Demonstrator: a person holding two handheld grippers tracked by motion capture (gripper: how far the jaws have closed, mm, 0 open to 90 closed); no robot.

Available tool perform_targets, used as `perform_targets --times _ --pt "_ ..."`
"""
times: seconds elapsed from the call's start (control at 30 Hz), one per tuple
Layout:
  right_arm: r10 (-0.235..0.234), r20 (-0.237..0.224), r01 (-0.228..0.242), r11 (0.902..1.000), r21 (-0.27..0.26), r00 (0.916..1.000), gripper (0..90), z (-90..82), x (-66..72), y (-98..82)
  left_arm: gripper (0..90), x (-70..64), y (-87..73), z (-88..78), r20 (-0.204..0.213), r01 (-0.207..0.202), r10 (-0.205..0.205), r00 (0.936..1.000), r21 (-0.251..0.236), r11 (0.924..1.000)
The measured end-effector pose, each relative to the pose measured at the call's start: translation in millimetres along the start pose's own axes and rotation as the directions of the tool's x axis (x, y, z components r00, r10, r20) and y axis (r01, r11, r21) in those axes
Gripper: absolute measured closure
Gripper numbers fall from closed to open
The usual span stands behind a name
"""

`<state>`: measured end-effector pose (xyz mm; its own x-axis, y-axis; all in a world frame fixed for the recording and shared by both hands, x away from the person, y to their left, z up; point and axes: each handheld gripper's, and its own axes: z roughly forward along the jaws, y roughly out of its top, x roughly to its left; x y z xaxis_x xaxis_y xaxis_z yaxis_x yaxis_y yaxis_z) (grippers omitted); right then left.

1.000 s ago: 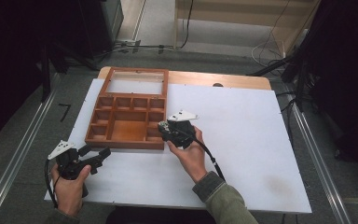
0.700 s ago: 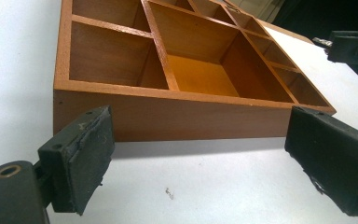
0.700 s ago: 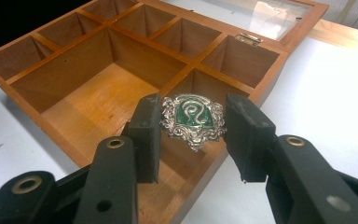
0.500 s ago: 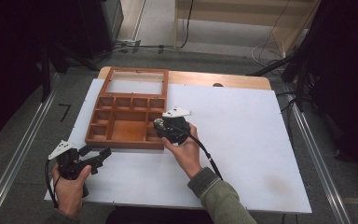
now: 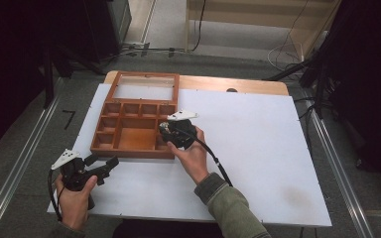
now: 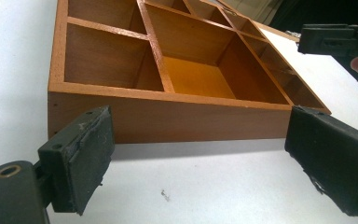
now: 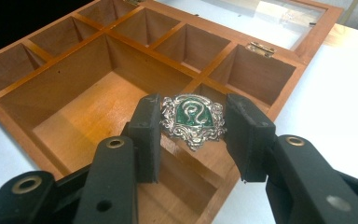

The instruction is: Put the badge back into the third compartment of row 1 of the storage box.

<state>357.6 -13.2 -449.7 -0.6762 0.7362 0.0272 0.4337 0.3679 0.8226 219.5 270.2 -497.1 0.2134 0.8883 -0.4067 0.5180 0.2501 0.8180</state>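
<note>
A white table top [image 5: 258,148] sits among dark surroundings, with an open wooden box [image 5: 134,130] of compartments on its left part, glass lid [image 5: 144,91] laid back flat; the right gripper [image 5: 171,133] hangs over the box's right edge, jaws pinching a silver crest badge [image 7: 193,116] with a green centre, above the wall between the big compartment and the small ones on that side; the left gripper [image 5: 106,164] waits just beside the box's near wall, jaws spread wide, holding nothing.
</note>
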Motion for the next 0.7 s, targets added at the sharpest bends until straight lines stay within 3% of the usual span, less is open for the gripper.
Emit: perform_targets --times 0.7 --pt "-0.002 -0.005 0.002 1.0000 -0.003 1.0000 55.5 23.0 5.8 21.4 8.1 -0.6 0.1 0.1 0.013 0.006 -0.006 0.9999 -0.001 1.0000"
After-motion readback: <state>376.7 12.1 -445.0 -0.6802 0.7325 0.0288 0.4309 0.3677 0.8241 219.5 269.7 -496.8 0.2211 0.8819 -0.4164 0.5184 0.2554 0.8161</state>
